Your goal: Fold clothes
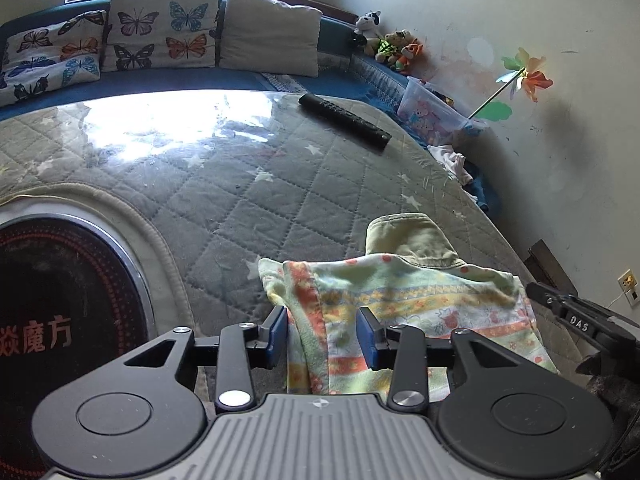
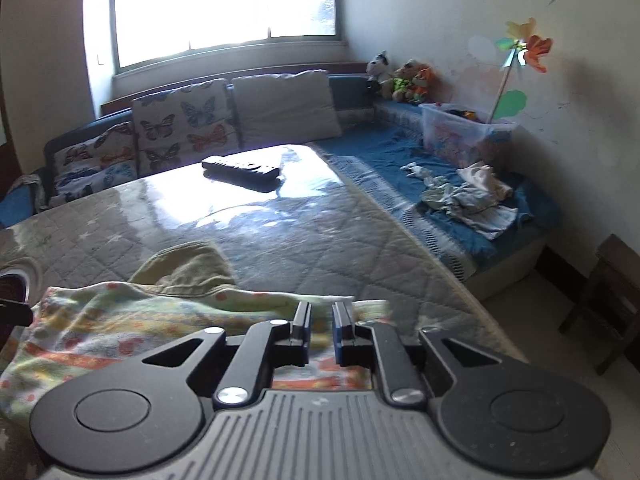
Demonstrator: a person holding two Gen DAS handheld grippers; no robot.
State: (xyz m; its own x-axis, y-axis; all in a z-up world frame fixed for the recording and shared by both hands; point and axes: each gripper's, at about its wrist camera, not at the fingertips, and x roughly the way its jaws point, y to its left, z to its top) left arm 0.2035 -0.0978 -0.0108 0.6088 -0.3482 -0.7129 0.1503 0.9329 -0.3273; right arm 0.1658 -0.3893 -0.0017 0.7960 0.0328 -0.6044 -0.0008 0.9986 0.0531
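Observation:
A small patterned garment (image 1: 404, 304) in pale green, yellow and orange stripes lies on the quilted grey table cover, with an olive green garment (image 1: 408, 240) partly under its far edge. My left gripper (image 1: 322, 330) is open, its blue pads on either side of the patterned garment's left fold. In the right wrist view the same patterned garment (image 2: 132, 320) lies below my right gripper (image 2: 322, 328), whose jaws stand a narrow gap apart over the cloth's right edge. The olive garment (image 2: 184, 268) shows beyond it.
A black remote control (image 1: 344, 120) lies far on the table. A round black heater plate (image 1: 60, 320) sits at the left. A sofa with butterfly cushions (image 1: 160, 28), a toy box (image 2: 460, 132), loose clothes (image 2: 472, 196) and a dark stool (image 2: 608, 300) surround the table.

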